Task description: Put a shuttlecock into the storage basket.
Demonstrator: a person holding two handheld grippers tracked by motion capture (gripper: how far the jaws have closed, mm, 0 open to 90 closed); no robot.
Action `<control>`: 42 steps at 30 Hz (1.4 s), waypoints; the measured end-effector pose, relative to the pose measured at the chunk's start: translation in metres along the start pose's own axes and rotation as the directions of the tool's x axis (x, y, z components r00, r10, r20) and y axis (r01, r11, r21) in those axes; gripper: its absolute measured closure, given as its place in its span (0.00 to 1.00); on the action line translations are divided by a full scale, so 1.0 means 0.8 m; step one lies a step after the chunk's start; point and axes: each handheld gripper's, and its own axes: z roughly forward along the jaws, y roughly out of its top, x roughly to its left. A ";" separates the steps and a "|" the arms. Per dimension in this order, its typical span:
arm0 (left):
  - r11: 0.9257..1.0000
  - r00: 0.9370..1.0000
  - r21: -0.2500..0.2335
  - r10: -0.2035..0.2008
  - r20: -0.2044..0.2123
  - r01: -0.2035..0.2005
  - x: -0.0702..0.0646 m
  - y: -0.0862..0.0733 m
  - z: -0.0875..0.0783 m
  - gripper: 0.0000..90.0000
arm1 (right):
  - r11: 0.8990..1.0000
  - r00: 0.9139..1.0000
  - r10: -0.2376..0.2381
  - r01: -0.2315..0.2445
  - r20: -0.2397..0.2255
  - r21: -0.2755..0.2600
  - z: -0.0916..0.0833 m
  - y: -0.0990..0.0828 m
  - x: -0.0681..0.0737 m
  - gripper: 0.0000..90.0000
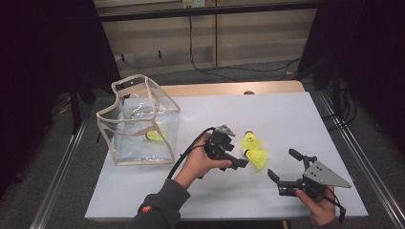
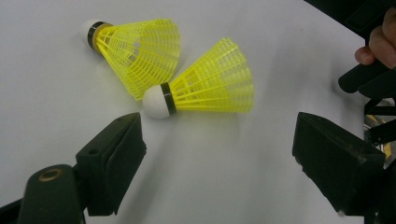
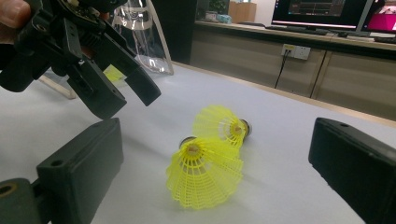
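Two yellow shuttlecocks lie side by side on the white table. The nearer shuttlecock has its white cork toward my left gripper. That gripper is open and hovers just short of the cork, with nothing between its jaws. The other shuttlecock touches the first one's skirt. My right gripper is open too. It rests low at the front right and points at the pair from a short distance.
A clear plastic bag with beige trim stands open at the table's left, a yellow shuttlecock inside it. A wooden strip runs along the table's far edge. Metal rails flank both sides.
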 end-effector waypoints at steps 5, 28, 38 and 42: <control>1.000 1.000 -0.001 0.005 -0.002 -0.005 0.000 -0.001 0.007 0.20 | 1.000 1.000 -0.001 0.001 -0.001 0.000 0.000 0.000 0.000 0.03; 0.997 0.998 -0.015 0.070 0.002 -0.070 0.012 -0.004 0.039 0.27 | 1.000 1.000 -0.001 0.001 0.002 -0.001 -0.001 0.000 -0.001 0.03; 0.994 0.994 -0.014 0.105 0.012 -0.105 0.011 0.001 0.046 0.28 | 1.000 1.000 -0.002 0.002 0.000 -0.002 -0.001 0.000 -0.001 0.03; 0.992 0.992 -0.006 0.123 0.013 -0.123 0.008 0.002 0.049 0.28 | 1.000 1.000 -0.001 0.001 0.000 -0.002 -0.001 0.000 -0.001 0.03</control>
